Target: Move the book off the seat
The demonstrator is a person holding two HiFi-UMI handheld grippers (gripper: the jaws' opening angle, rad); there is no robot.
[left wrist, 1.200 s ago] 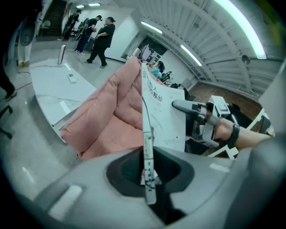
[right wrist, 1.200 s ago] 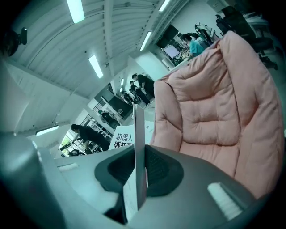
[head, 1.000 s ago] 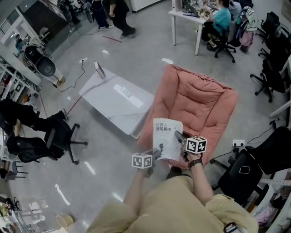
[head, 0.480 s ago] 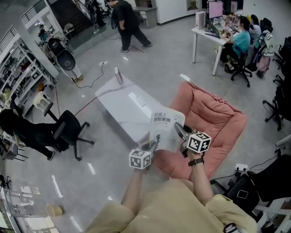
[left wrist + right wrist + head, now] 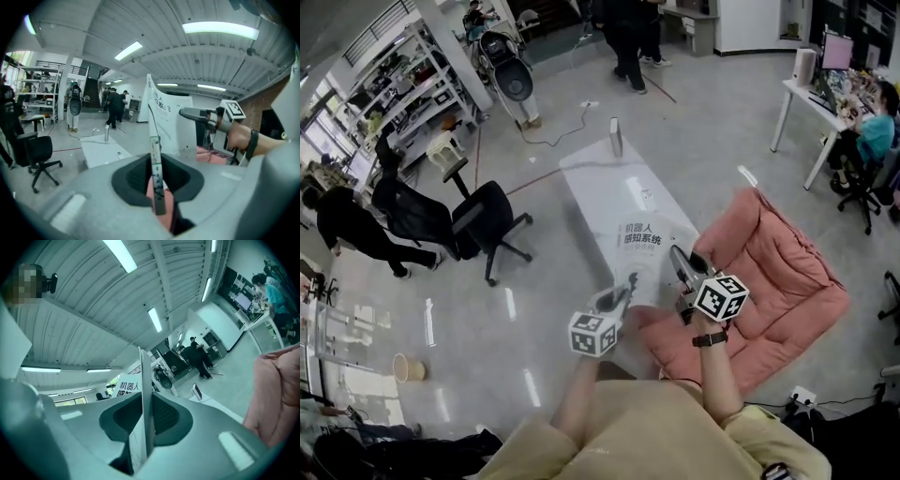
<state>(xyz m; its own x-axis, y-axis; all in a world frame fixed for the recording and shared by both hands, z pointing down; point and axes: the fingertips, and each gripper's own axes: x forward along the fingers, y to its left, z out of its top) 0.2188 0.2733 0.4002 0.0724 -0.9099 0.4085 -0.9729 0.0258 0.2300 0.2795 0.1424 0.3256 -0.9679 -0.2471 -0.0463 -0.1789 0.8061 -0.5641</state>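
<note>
A white book (image 5: 643,251) with dark print on its cover hangs in the air between my two grippers, over the near end of the low white table (image 5: 609,178). My left gripper (image 5: 623,286) is shut on the book's lower left edge (image 5: 154,159). My right gripper (image 5: 679,265) is shut on its right edge (image 5: 145,404). The pink seat (image 5: 769,291) lies to the right of the book, on the floor; its cushion shows behind the book in the left gripper view (image 5: 211,154).
A black office chair (image 5: 483,220) stands left of the table. A small upright object (image 5: 616,137) stands at the table's far end. People walk at the back (image 5: 623,33); another person sits at a desk (image 5: 872,141) at right. Shelving (image 5: 403,84) lines the left wall.
Both grippers have risen with the book and carried it left, from over the pink seat to over the white table's near end. The head view has swung left.
</note>
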